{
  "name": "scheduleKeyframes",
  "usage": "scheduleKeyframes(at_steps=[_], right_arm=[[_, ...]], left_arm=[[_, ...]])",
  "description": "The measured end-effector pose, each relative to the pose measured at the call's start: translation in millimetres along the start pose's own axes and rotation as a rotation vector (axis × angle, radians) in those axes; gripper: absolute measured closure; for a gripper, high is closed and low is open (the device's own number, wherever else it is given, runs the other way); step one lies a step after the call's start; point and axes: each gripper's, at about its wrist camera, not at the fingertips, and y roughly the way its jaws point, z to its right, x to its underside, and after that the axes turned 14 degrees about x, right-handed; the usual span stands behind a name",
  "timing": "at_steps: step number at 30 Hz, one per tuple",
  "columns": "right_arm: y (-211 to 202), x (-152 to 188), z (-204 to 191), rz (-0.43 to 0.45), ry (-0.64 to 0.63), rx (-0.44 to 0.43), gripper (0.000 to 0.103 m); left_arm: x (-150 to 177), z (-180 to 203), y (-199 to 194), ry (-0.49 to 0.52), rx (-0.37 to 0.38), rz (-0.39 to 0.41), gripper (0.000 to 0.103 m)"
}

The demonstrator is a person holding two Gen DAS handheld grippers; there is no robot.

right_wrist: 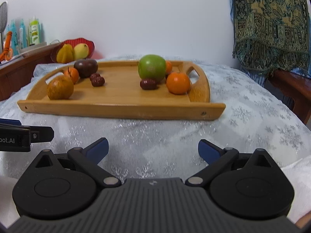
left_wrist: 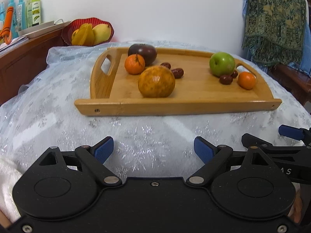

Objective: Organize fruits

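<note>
A wooden tray [left_wrist: 194, 104] [right_wrist: 120, 110] lies on the white cloth and carries fruit. On its left stand a big mottled orange [left_wrist: 156, 82] [right_wrist: 60, 87], a tangerine [left_wrist: 134, 64] [right_wrist: 72, 74], a dark purple fruit [left_wrist: 142, 52] [right_wrist: 86, 67] and red dates [left_wrist: 177, 73] [right_wrist: 97, 81]. On its right sit a green apple [left_wrist: 222, 64] [right_wrist: 152, 69], a tangerine [left_wrist: 246, 80] [right_wrist: 177, 83] and a date [left_wrist: 225, 79] [right_wrist: 148, 84]. My left gripper [left_wrist: 153, 151] is open over the cloth, short of the tray. My right gripper [right_wrist: 152, 151] is open beside it, holding nothing.
A red bowl [left_wrist: 87, 32] [right_wrist: 73, 49] with yellow fruit stands behind the tray's left end. Bottles [left_wrist: 23, 11] line a wooden ledge at far left. A patterned green cloth [left_wrist: 274, 19] [right_wrist: 270, 25] hangs over wooden furniture at right.
</note>
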Motion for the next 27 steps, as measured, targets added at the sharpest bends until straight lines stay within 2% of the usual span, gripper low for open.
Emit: scheduleKeyframes(at_steps=[13, 16, 27], right_arm=[[2, 3, -5, 0.011, -0.034, 0.012, 0.000], [2, 4, -5, 0.014, -0.034, 0.012, 0.000], [2, 6, -8, 0.030, -0.040, 0.013, 0.000]], left_arm=[[2, 1, 7, 0.001, -0.044, -0.028, 0.011], [2, -1, 8, -0.015, -0.046, -0.035, 0.002], [3, 1, 12, -0.007, -0.059, -0.043, 0.000]])
